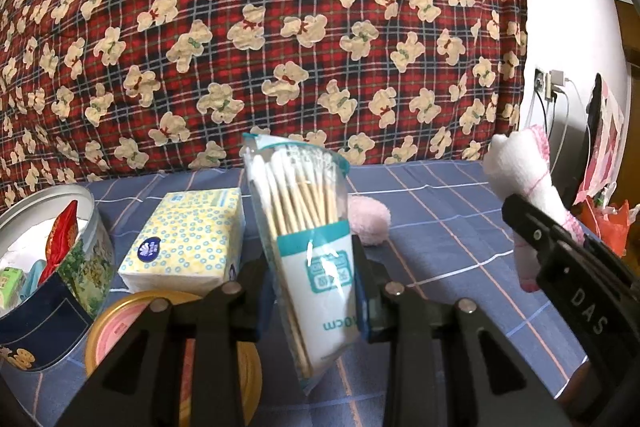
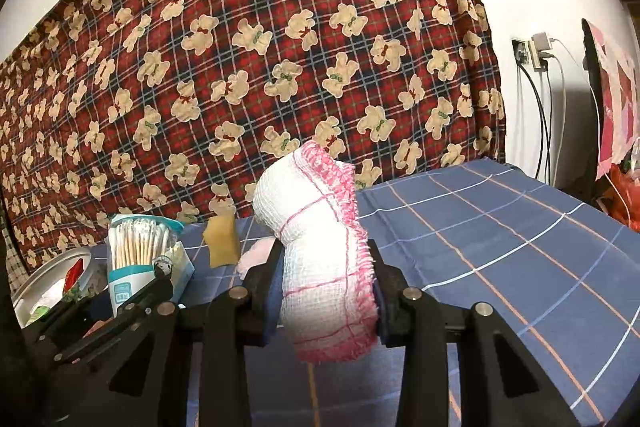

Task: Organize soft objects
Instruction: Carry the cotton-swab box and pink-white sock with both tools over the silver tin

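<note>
**Soft things held over the blue checked cloth**

Cotton swabs with wooden sticks fill a clear bag (image 1: 304,251), and the left gripper (image 1: 308,291) pinches that bag between its jaws, holding it upright above the blue checked cloth (image 1: 440,227). On the bag's white label the upside-down letters "0cm" can be read; the other print on its teal patch is too small to tell.

The right gripper (image 2: 326,291) pinches a rolled white cloth with pink lines and a pink fringe (image 2: 324,227) between its jaws. The roll sticks up and leans a little. In the left view the side of this gripper shows the letters "DAS".

To the left of the swab bag sits a yellow-and-white tissue pack with little blue rings (image 1: 188,235), with a small dark blue logo that cannot be read. Next to it is a round tin (image 1: 60,267) with small things inside. A gold-rimmed lid (image 1: 120,323) lies in front of the tissue pack. Behind the swab bag lies a fluffy pink thing (image 1: 372,223). A yellow sponge (image 2: 222,241) stands on the cloth. A red plaid blanket with teddy bears (image 1: 280,27) hangs behind everything.
</note>
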`<state>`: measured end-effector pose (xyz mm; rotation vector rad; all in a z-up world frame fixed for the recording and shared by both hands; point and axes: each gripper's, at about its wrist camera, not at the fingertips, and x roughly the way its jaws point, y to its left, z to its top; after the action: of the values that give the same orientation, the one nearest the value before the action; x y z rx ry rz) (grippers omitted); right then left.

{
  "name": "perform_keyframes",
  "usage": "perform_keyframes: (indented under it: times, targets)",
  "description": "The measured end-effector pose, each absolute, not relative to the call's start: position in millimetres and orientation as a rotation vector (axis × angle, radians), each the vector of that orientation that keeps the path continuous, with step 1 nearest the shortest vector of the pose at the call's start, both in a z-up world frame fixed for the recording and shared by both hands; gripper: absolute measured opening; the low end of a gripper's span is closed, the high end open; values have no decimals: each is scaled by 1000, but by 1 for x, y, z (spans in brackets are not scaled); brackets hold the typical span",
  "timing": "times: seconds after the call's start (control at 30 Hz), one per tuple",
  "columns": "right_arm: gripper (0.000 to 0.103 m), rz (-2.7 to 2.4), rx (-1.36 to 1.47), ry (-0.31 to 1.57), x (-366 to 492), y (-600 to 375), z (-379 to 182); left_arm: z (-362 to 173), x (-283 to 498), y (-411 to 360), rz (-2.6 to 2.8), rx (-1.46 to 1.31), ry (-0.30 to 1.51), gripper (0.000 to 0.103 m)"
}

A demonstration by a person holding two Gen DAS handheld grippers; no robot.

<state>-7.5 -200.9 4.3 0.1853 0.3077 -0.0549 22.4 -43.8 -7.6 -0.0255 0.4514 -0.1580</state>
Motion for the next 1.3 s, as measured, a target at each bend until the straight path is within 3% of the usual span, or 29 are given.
perform_keyframes:
  times: [1.3]
  targets:
    - [40,82,175,297,-30,-115,7,3,-27,24,-143,-56,363,31]
